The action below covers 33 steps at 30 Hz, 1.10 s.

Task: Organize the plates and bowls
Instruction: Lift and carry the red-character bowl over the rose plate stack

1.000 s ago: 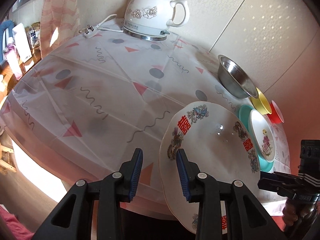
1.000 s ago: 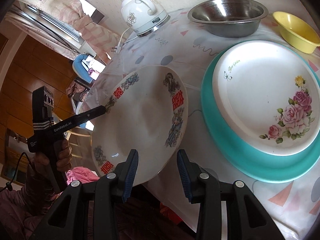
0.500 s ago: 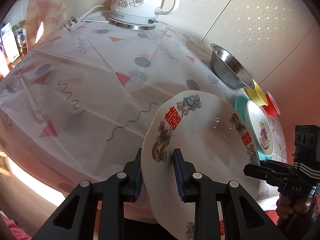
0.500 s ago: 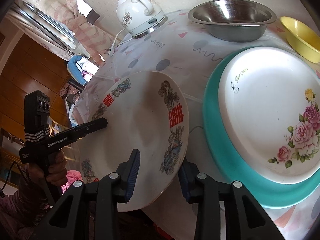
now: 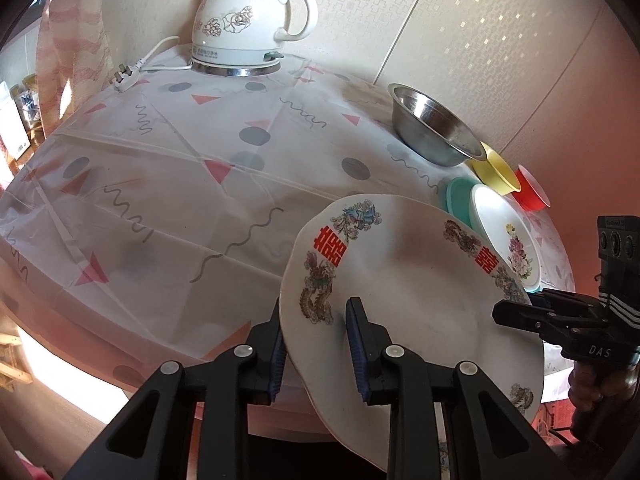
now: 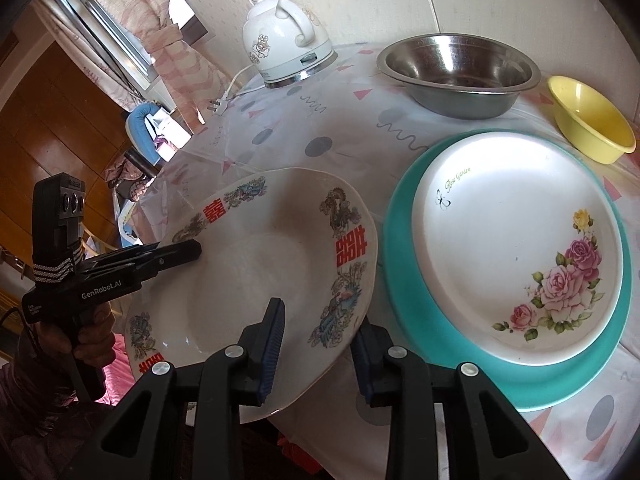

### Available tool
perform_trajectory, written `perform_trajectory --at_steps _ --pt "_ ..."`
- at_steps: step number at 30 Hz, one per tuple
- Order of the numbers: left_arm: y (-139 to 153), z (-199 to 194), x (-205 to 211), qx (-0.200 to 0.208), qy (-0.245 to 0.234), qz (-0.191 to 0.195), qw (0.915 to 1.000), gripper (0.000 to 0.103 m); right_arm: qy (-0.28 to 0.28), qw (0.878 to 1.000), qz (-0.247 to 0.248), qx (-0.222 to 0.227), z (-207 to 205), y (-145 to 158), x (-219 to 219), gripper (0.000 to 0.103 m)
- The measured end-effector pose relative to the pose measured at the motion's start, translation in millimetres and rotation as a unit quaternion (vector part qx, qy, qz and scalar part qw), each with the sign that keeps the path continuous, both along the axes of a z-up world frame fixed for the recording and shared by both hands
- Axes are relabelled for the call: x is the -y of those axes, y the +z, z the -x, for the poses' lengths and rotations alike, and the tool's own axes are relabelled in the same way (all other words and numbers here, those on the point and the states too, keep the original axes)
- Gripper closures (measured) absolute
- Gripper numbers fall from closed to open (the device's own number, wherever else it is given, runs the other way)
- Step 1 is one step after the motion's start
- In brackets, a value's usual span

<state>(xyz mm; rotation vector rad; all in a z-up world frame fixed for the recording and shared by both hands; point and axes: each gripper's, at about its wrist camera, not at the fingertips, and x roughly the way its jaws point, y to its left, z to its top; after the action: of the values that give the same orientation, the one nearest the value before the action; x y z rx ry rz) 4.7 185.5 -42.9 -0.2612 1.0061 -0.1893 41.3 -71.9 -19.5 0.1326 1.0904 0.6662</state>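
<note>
A large white plate [image 5: 420,300] [image 6: 260,264] with red characters and dragon prints sits tilted at the table's near edge. My left gripper [image 5: 316,344] is shut on its left rim, one pad above and one below. On the opposite rim, the right gripper [image 6: 318,344] is shut too. Each gripper shows in the other's view: the right gripper [image 5: 516,316] and the left gripper [image 6: 180,252]. Beside it a white rose plate [image 6: 512,248] [image 5: 500,228] lies stacked on a teal plate [image 6: 420,320] [image 5: 456,196].
A steel bowl [image 6: 456,72] [image 5: 432,128], a yellow bowl [image 6: 592,120] [image 5: 496,172] and a red bowl [image 5: 532,192] line the wall side. A white kettle [image 5: 244,28] [image 6: 284,48] with a loose plug [image 5: 124,76] stands at the back. The patterned tablecloth [image 5: 160,168] drapes over the round table.
Both grippers have slid onto the dragon plate's rim and closed on it. The left gripper moved right to reach the rim, and the plate now tilts more.
</note>
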Motion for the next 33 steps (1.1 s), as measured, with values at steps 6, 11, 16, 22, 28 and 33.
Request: perform_trajectory --at_steps 6,11,16,22,28,33 --pt "6.5 1.3 6.7 0.022 -0.011 -0.004 0.9997 0.076 -0.007 1.000 0.001 0.016 3.0 5.6 7.2 0.071" --pt "15.5 -1.5 12.0 0.038 -0.017 -0.007 0.9991 0.076 -0.016 0.999 -0.002 0.031 3.4 15.2 14.5 0.071" --pt "27.5 -12.5 26.9 0.052 -0.033 -0.008 0.9981 0.076 -0.038 0.998 -0.007 0.046 3.1 26.4 30.2 0.071" --pt "39.8 -31.5 59.5 0.066 -0.067 -0.007 0.9955 0.076 -0.073 0.996 -0.007 0.056 1.9 35.4 55.9 0.071" --pt "41.7 -53.5 95.4 0.070 -0.100 -0.006 0.9925 0.075 -0.103 0.993 0.003 0.064 -1.9 38.7 79.3 0.071" --pt "43.3 -70.7 122.2 0.068 -0.121 -0.003 0.9903 0.075 -0.139 0.988 0.005 0.066 -10.3 38.6 105.7 0.071"
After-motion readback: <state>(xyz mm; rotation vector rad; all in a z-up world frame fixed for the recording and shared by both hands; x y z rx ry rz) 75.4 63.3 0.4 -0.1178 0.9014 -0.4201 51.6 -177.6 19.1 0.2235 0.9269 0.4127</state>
